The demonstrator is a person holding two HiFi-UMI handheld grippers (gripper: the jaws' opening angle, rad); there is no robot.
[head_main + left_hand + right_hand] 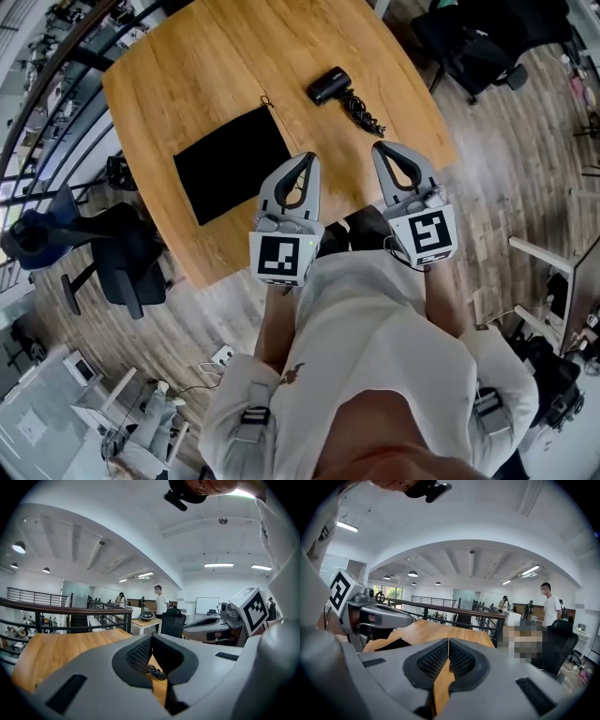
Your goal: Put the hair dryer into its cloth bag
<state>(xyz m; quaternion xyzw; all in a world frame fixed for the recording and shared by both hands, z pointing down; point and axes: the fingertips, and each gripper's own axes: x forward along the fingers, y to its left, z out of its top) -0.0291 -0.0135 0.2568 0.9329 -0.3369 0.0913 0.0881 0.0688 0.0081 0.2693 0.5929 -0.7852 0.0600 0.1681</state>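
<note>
1. The black cloth bag (232, 161) lies flat on the wooden desk (169, 84), with a thin drawstring loop at its far corner.
2. The black hair dryer (330, 84) rests on the desk beyond the bag's far right corner, well apart from it. Its coiled cord (361, 111) trails back towards the person.
3. The left claw (307, 159) hovers just beside the bag's right edge, tips pressed together, nothing between them.
4. The right claw (382, 148) sits further right of the bag, near the cord's end, and is closed and empty too.
5. Each claw's cube carries a black-and-white square marker; no lettering shows.
</note>
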